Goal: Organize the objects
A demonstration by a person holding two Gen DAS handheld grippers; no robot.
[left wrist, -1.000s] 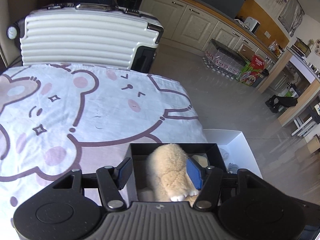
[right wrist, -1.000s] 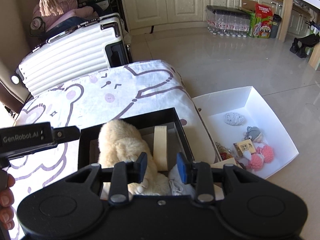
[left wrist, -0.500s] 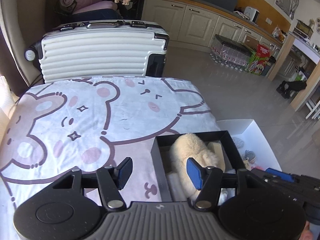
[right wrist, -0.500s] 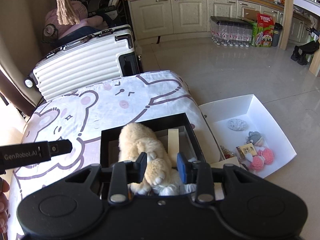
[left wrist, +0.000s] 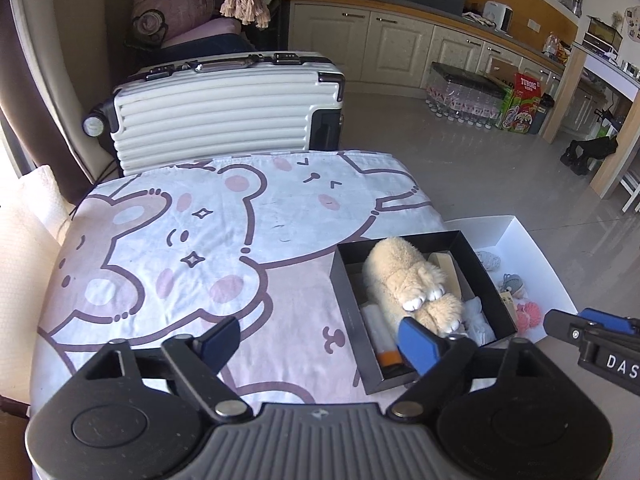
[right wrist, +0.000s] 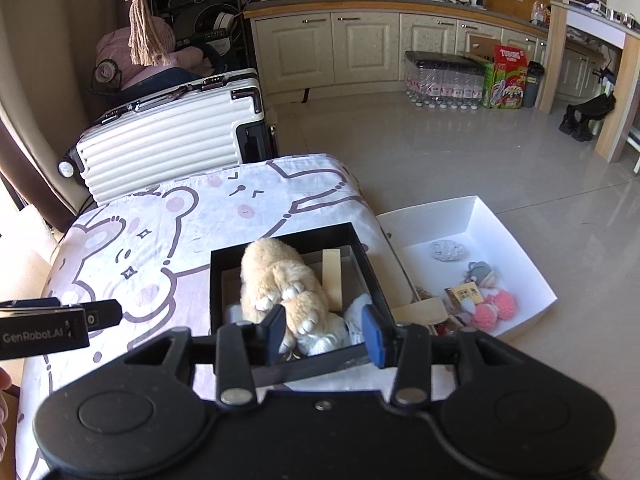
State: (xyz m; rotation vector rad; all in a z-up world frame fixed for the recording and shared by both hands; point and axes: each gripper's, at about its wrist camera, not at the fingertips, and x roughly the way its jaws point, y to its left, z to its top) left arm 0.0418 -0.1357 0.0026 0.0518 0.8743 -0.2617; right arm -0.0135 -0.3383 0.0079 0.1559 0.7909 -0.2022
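Note:
A tan plush toy [left wrist: 404, 276] [right wrist: 280, 276] lies in the black box [left wrist: 344, 304] [right wrist: 280, 236] on the bed's right side, paws toward me. A wooden block [right wrist: 332, 276], a white cloth [right wrist: 356, 312] and an orange-capped tube [left wrist: 380, 332] lie beside it. My left gripper [left wrist: 318, 342] hovers over the blanket left of the box, its jaws opening wide, nothing between them. My right gripper [right wrist: 325, 332] hangs above the box's near edge, its jaws opening. The plush's paws show below the gap, and the pads do not touch them.
A white tray [right wrist: 500, 220] on the floor right of the bed holds a grey knit piece [right wrist: 448, 250], pink pompoms [right wrist: 494, 308] and small items. A white suitcase [left wrist: 224, 120] stands behind the bear-print blanket [left wrist: 180, 240]. Kitchen cabinets and bottle packs line the far wall.
Both grippers have pulled back and up from the black box and their jaws have widened. The left one swung left over the blanket. The plush stays lying in the box.

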